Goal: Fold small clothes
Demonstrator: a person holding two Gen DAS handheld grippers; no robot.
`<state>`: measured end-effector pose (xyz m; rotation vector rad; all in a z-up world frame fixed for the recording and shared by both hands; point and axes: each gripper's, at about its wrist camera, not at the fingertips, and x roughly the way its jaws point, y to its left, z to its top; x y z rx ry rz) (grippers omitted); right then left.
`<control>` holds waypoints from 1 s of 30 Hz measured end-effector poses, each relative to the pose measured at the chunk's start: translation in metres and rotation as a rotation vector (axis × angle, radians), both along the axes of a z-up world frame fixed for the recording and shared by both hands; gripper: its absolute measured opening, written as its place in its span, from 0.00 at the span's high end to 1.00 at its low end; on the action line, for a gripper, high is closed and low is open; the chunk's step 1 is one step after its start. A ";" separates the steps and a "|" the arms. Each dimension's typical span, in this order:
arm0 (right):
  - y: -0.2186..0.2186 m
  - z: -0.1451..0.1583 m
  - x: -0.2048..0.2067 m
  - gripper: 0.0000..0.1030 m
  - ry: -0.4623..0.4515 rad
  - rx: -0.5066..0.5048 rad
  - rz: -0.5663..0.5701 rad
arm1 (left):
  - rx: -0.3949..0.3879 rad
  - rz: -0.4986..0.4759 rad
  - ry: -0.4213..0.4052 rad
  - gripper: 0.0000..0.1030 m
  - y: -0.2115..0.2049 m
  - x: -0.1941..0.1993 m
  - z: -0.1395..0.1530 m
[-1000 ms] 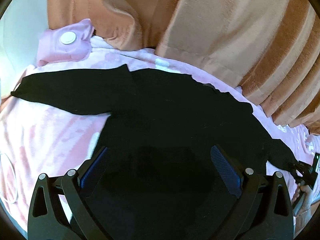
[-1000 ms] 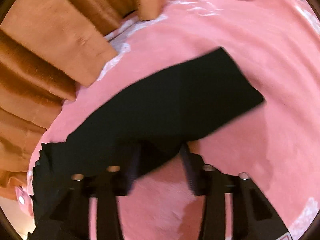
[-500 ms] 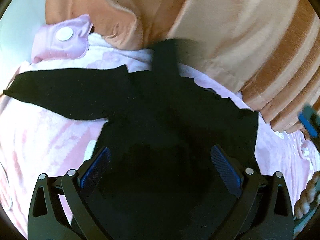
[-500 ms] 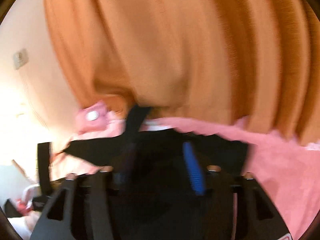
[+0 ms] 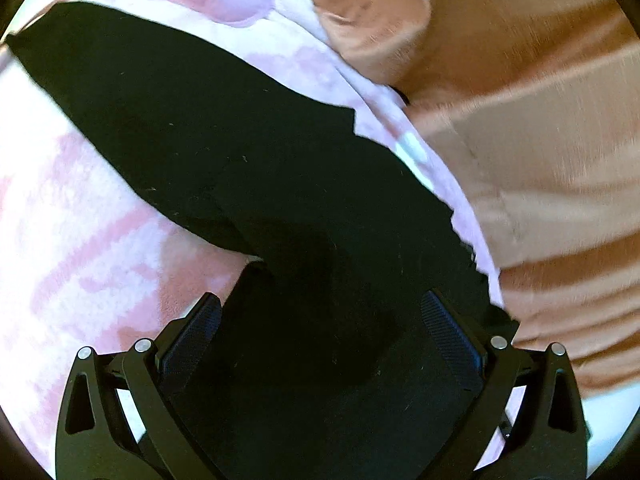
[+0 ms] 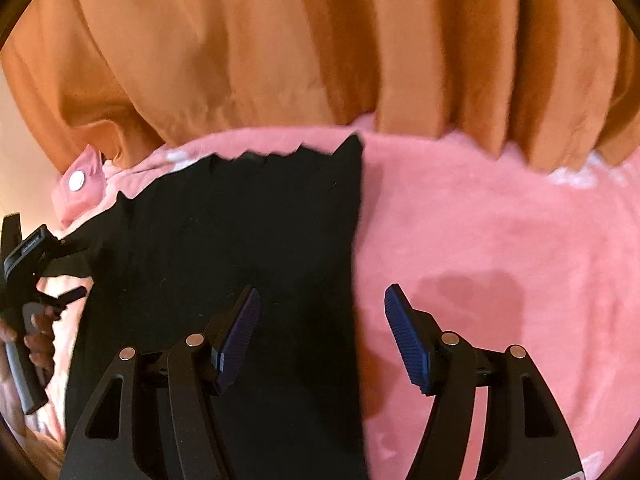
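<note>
Both my grippers gape empty, right gripper (image 6: 322,338) just opened over the black garment (image 6: 240,240), left gripper (image 5: 320,340) above it too

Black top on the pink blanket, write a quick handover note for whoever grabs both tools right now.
Right tool: open, has just let go, nothing between the pads, over the top's right edge.
Left tool: open, empty, over the body near the left sleeve.
Black top: flat on the pink blanket, beside the orange curtain.
Done: right side folded over the body.
Left: fold in the left sleeve, then fold the body.
</note>
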<state>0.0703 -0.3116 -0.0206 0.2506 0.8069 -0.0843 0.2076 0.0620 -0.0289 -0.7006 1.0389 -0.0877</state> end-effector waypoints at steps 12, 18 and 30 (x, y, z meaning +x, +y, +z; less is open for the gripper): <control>-0.020 -0.023 0.056 0.97 -0.003 0.152 -0.043 | 0.087 -0.040 -0.092 0.05 -0.009 0.001 0.007; -0.124 -0.022 0.012 0.99 -0.016 0.159 -0.351 | 0.018 0.005 -0.053 0.05 0.007 0.005 -0.002; -0.038 -0.023 0.005 0.43 0.060 0.127 -0.040 | -0.043 -0.134 0.002 0.06 -0.040 -0.001 -0.015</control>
